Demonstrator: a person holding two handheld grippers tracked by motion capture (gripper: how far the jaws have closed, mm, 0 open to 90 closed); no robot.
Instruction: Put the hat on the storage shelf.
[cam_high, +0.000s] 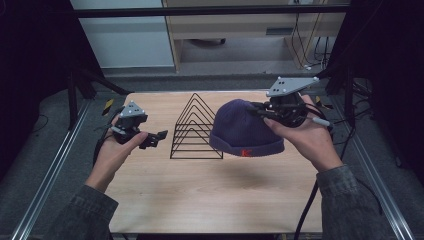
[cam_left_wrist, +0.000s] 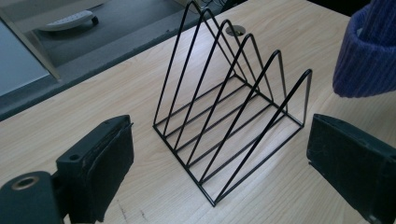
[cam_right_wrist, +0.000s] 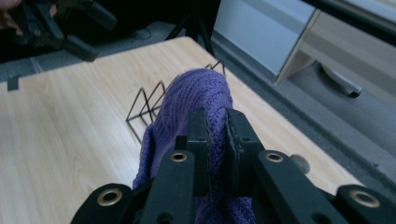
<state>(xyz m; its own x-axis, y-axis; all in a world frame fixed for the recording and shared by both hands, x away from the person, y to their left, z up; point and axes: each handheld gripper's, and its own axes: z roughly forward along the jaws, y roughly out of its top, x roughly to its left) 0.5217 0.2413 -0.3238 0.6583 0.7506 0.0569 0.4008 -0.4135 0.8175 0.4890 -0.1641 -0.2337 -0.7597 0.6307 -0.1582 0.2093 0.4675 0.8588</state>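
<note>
Pinched in the right hand-held gripper (cam_right_wrist: 216, 140), the purple beanie (cam_high: 246, 131) hangs beside the wire rack (cam_high: 196, 129).

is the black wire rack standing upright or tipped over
Upright. The wire rack rests flat on its base on the table, its triangular dividers pointing up, nothing in its slots.

Purple beanie (cam_left_wrist: 369, 51) getting cut off by top and right edges in left gripper view. Right gripper (cam_right_wrist: 217, 135) pinching beanie fabric, pads hiding pinched fold and jaws covering beanie's lower part. Beanie blocking most of wire rack (cam_right_wrist: 149, 100) in right gripper view. Red mark on cuff (cam_high: 245, 153) reading too small to tell. Left gripper (cam_right_wrist: 56, 28) showing dim, cropped at top edge.
</note>
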